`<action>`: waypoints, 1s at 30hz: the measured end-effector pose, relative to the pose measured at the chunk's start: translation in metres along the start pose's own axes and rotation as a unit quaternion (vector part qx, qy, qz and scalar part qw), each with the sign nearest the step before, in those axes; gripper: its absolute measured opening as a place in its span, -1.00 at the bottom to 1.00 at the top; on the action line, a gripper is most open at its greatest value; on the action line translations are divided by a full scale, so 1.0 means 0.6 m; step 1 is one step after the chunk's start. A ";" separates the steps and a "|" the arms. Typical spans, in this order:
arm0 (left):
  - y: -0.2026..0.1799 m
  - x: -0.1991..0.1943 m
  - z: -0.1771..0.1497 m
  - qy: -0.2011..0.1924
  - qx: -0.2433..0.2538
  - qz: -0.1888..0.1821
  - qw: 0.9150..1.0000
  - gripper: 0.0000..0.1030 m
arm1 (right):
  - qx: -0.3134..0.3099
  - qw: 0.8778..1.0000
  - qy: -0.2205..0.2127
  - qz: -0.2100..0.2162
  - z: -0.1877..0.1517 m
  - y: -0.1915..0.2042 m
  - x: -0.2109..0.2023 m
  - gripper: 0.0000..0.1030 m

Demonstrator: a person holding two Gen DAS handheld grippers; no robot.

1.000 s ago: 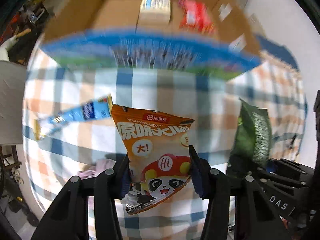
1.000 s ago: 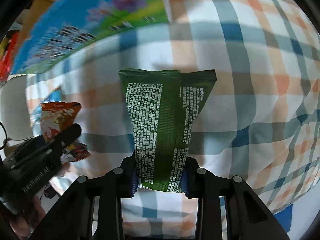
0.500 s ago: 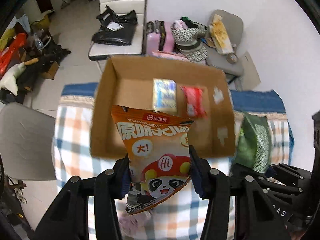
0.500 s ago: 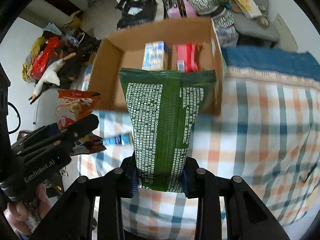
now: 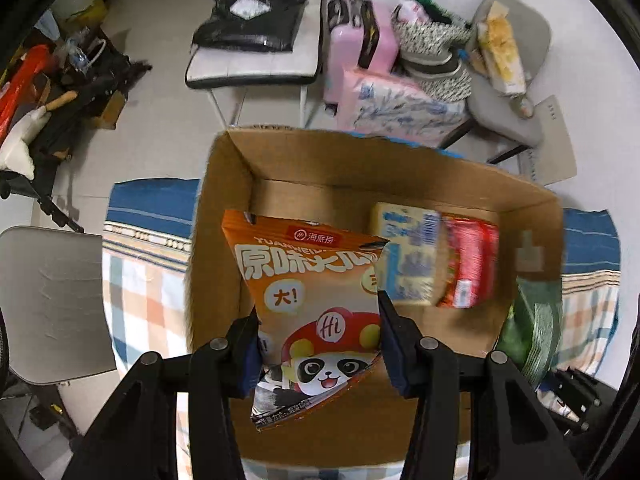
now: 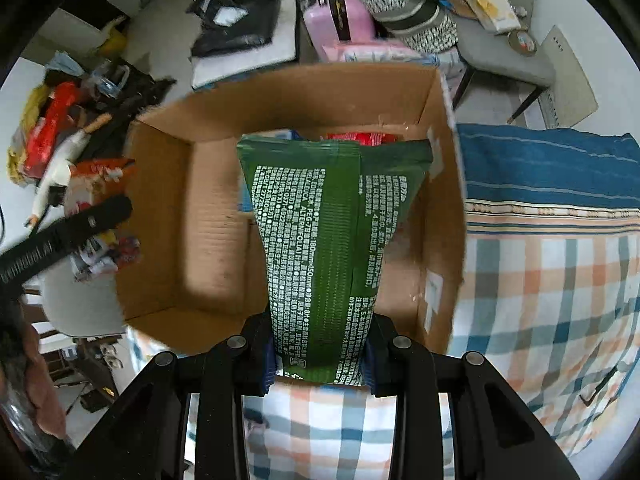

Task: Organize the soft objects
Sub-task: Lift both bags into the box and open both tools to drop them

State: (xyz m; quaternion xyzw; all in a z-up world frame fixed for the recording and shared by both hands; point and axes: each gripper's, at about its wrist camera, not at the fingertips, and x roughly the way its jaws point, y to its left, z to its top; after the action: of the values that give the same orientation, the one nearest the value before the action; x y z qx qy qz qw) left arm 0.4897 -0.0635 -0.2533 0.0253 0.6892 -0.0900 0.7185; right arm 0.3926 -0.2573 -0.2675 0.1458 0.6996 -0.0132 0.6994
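Note:
My left gripper (image 5: 320, 344) is shut on an orange snack bag with a panda (image 5: 312, 296) and holds it over the open cardboard box (image 5: 224, 216). My right gripper (image 6: 320, 356) is shut on a green packet with white print (image 6: 324, 240), held above the same box (image 6: 160, 216). In the box lie a pale yellow-and-blue pack (image 5: 408, 256) and a red pack (image 5: 468, 264). The green packet also shows at the right of the left wrist view (image 5: 532, 336). The left gripper with the orange bag (image 6: 96, 184) shows at the left of the right wrist view.
The box stands on a checked cloth (image 6: 560, 300) with a blue border (image 6: 540, 168). Beyond the table are a white chair with a black bag (image 5: 256, 40), a pink suitcase (image 5: 360, 40), a grey chair (image 5: 516, 60) and floor clutter (image 5: 52, 92).
Both grippers have risen from low over the checked cloth and moved forward. They now hold their bags above the box, whose inside is in full view.

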 end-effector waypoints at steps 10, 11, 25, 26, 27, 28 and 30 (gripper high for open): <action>0.000 0.099 0.054 0.061 0.018 0.008 0.998 -0.09 | -0.004 0.997 0.074 -0.033 0.026 0.002 0.147 -0.32; 0.000 0.104 0.058 0.064 0.017 0.009 0.998 -0.09 | -0.006 0.996 0.080 -0.036 0.025 0.002 0.156 -0.32; 0.000 0.127 0.079 0.086 0.012 0.023 0.996 -0.03 | -0.020 0.990 0.131 -0.057 0.019 0.024 0.208 -0.17; 0.001 0.124 0.079 0.085 0.009 0.022 0.996 -0.03 | -0.018 0.990 0.130 -0.057 0.024 0.023 0.208 -0.03; 0.003 0.121 0.080 0.083 0.007 0.021 0.996 0.03 | -0.017 0.990 0.128 -0.056 0.028 0.020 0.210 0.02; 0.005 0.117 0.080 0.082 0.004 0.019 0.996 0.07 | -0.015 0.990 0.127 -0.056 0.033 0.020 0.205 0.07; 0.008 0.106 0.078 0.075 -0.001 0.015 0.997 0.18 | -0.013 0.991 0.121 -0.057 0.036 0.020 0.195 0.12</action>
State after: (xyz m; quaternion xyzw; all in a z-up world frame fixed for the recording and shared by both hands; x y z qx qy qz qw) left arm 0.5388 -0.0726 -0.3149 0.0420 0.7405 -0.0764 0.6664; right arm 0.4191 -0.2287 -0.3806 0.0972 0.7863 -0.0267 0.6095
